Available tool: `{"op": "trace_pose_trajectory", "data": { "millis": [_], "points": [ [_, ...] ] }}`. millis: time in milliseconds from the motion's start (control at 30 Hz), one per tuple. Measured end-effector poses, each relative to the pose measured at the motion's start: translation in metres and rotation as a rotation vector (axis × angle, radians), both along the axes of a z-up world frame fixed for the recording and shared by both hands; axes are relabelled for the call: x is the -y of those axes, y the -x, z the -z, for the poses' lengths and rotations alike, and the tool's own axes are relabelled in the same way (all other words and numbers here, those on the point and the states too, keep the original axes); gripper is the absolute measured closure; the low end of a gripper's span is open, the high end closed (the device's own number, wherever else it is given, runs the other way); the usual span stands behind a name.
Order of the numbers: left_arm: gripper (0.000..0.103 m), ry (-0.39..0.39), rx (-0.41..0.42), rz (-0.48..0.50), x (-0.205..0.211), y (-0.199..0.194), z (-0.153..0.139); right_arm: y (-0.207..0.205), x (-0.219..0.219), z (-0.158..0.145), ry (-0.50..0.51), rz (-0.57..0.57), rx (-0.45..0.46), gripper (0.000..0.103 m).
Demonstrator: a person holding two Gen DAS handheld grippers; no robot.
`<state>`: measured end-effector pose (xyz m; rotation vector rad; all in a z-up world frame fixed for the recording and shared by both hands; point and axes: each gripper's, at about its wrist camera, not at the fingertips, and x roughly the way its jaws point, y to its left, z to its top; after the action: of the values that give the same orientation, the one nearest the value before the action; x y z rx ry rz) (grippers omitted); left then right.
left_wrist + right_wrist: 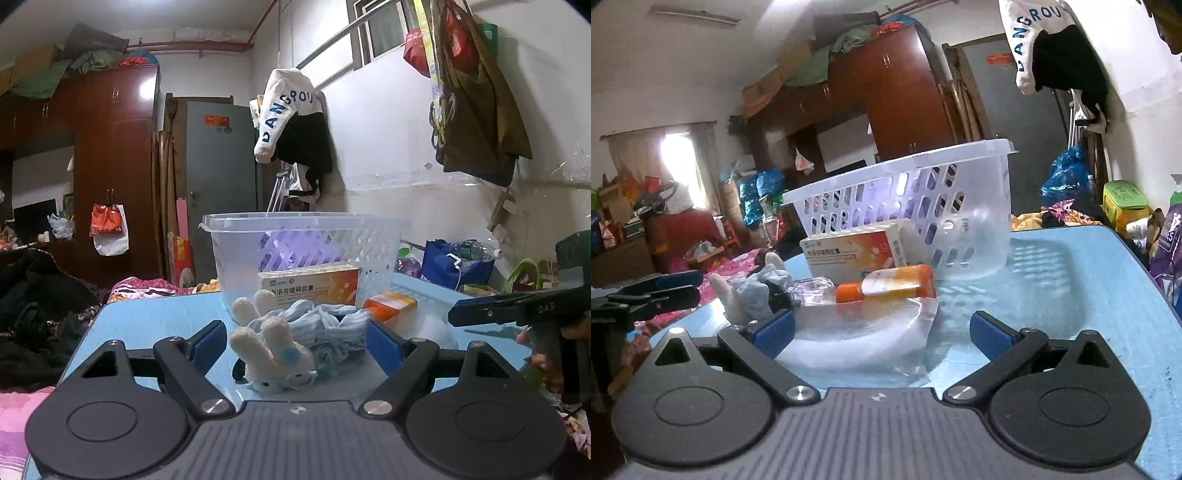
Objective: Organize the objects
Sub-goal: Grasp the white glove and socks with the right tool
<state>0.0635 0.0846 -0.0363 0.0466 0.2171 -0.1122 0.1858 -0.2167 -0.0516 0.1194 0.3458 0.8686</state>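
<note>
Left gripper (295,341) wide open around plush toy (271,349) and blue cloth (325,321) on table (147,321). Right gripper (882,330) wide open around clear bag (864,332). Beyond: orange bottle (890,282), medicine box (857,247), then basket (923,195).

translucent plastic basket (306,236), glossy, with perforated walls. blue tabletop (147,321), smooth with a slight sheen. medicine box (308,282) of printed card, semi-gloss. orange box (886,284), glossy card. plush toy (271,345) of cream pile cloth, fuzzy and matt. pale blue striped cloth (325,319), soft, crumpled. clear plastic bag (864,339), shiny and wrinkled, holding white fluffy wadding. left gripper (295,341) and right gripper (882,332): matt black plastic arms, blue rubbery pads, bright metal screws, ribbed grey housing. far wardrobe (114,166) of dark red-brown wood, polished.
</note>
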Motion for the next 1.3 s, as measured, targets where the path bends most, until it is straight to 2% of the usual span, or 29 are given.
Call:
{"op": "trace_pose_trajectory", "data": {
  "millis": [367,567,667,833,967,1200,1300],
  "points": [
    [0.018,0.018,0.0,-0.017,-0.008,0.001,0.001,0.0,-0.001,0.0,-0.003,0.004,-0.004,0.0],
    [0.018,0.035,-0.03,-0.035,-0.01,0.0,0.007,0.011,-0.016,-0.006,0.0,-0.058,0.036,0.0],
    [0.018,0.043,-0.031,-0.052,-0.008,0.004,0.008,0.019,-0.028,-0.011,0.015,-0.092,0.076,0.007],
    [0.018,0.053,-0.027,-0.082,-0.005,0.005,0.008,0.023,-0.059,-0.017,0.062,-0.185,0.094,0.04],
    [0.018,0.079,-0.024,-0.083,-0.011,-0.002,0.009,0.028,-0.081,-0.015,0.107,-0.232,0.119,0.043],
    [0.018,0.14,-0.015,-0.036,-0.026,-0.014,0.012,0.028,-0.098,-0.024,0.136,-0.231,0.155,0.043],
    [0.02,0.146,-0.021,-0.034,-0.027,-0.02,0.014,0.029,-0.109,-0.025,0.178,-0.238,0.169,0.051]
  ]
}}
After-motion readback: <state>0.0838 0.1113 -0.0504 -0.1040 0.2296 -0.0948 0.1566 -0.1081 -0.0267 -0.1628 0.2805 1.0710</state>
